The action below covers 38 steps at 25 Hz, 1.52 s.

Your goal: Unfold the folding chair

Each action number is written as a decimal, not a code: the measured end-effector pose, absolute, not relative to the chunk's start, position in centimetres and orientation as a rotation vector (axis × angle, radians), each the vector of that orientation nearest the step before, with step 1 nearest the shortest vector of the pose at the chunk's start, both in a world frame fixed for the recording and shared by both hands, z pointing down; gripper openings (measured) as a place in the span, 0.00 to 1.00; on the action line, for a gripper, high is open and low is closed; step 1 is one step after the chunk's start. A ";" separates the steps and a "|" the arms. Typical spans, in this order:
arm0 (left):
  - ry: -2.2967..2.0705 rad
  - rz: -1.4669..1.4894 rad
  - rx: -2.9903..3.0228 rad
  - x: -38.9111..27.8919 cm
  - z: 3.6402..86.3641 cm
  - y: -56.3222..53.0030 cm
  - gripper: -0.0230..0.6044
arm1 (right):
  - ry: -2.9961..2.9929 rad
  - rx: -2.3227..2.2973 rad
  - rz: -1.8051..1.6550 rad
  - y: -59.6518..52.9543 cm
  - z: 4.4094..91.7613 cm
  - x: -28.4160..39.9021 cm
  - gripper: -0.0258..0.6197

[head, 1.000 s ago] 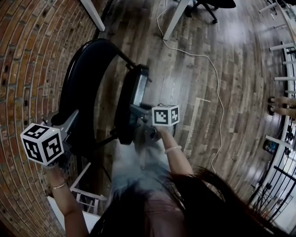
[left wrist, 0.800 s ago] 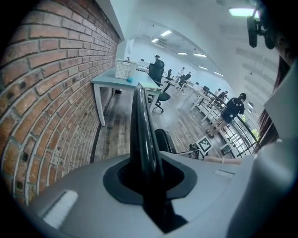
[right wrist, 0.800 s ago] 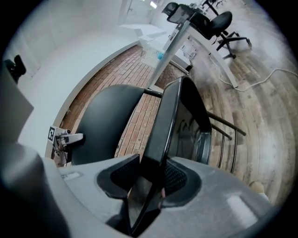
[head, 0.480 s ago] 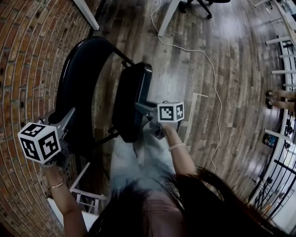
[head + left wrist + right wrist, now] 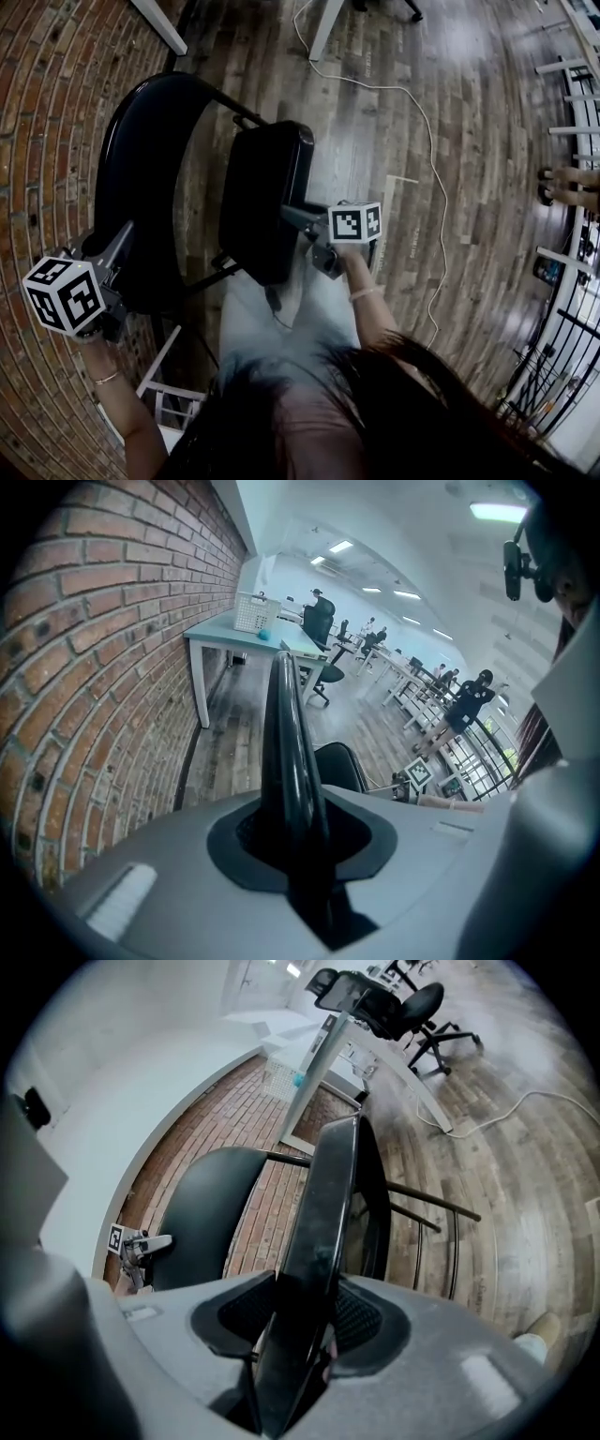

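wood-plank floor (image 5: 450, 141) by brick wall (image 5: 47, 112), left tongs (image 5: 125, 234) clamped on chair back (image 5: 141, 159), right tongs (image 5: 291, 217) just loosening round seat (image 5: 262, 197)

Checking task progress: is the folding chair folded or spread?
Partly spread. The seat stands well apart from the backrest, with floor showing in the gap between them. Whether it is fully down, cannot tell.

- Your folding chair (image 5: 267, 192) is glossy black all over: seat, backrest and frame.
- Your left gripper (image 5: 117, 246) and right gripper (image 5: 292, 217) have grey bodies and white cubes with black square markers.
- The wall (image 5: 47, 112) is red-brown brick with pale mortar.
- The floor (image 5: 469, 187) is grey-brown wood planks.
- The cable (image 5: 433, 141) is white.
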<state>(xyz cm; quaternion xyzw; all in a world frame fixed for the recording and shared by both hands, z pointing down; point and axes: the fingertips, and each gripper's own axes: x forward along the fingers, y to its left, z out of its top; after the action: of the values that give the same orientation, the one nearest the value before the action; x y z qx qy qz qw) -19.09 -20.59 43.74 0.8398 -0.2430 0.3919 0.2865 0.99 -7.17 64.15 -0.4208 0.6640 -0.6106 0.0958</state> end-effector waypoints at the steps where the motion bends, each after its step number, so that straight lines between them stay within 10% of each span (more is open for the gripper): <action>1: -0.648 1.044 2.245 -19.0 43.9 -20.5 0.14 | 1.967 -1.249 -1.820 -6.9 64.4 1.3 0.30; 38: -0.585 0.985 2.221 -17.5 47.8 -19.3 0.15 | 1.845 -1.287 -1.953 1.1 72.9 9.7 0.36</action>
<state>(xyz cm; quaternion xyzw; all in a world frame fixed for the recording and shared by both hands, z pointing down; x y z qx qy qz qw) -17.46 -19.25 47.77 0.8432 -0.2222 0.3741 0.3156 9.68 1.11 72.94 -0.4307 0.6173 -0.6533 0.0813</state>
